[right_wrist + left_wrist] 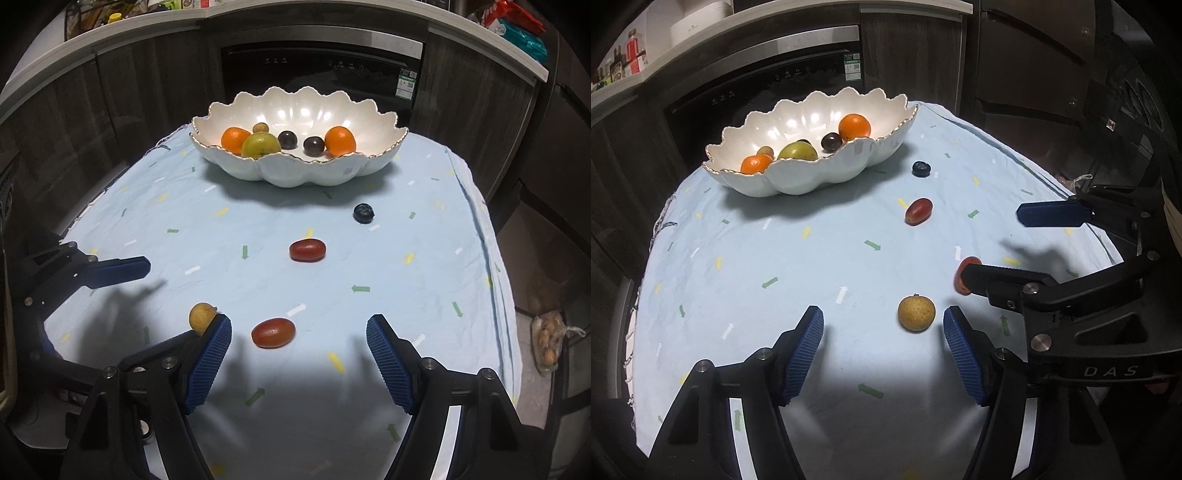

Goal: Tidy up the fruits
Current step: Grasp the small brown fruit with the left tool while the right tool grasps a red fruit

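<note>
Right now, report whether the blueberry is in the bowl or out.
Out. The blueberry lies on the blue cloth, in front of the scalloped white bowl and apart from it.

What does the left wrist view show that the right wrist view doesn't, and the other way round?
Only the left wrist view: red bottles on the far counter, and the right gripper hiding part of the near red fruit.

Only the right wrist view: a bag on the floor beyond the table edge, and both dark grapes unobstructed.

Both: the white bowl, blueberry, far red fruit, tan round fruit, blue cloth, both grippers open over the fruit; left gripper.
</note>
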Action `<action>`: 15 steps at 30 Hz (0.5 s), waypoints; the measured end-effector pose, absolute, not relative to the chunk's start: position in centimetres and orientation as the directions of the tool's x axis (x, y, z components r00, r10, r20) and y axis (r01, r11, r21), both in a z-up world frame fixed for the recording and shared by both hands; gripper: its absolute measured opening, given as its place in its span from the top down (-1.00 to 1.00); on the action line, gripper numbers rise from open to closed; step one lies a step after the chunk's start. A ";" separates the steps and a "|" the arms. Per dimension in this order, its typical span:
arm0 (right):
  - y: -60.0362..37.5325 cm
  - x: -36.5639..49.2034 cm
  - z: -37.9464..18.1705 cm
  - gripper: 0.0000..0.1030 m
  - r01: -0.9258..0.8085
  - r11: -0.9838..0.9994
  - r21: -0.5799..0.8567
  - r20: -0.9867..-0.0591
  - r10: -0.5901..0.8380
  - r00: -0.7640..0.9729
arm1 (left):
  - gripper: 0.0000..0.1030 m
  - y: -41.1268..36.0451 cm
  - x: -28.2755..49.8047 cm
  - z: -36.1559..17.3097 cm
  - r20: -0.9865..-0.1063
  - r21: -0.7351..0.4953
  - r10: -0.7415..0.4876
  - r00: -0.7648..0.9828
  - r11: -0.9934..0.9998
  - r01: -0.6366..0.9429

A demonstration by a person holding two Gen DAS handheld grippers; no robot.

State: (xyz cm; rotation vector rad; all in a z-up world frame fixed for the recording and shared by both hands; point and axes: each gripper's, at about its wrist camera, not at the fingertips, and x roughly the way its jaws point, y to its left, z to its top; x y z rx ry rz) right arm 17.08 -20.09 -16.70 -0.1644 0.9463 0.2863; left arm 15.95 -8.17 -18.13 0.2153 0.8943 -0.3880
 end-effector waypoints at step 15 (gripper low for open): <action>-19.5 18.3 -18.6 -0.02 -0.329 0.943 0.048 -0.854 0.210 0.476 | -0.15 -9.6 16.3 -19.5 -0.807 -0.003 -0.276 0.521 0.885 0.465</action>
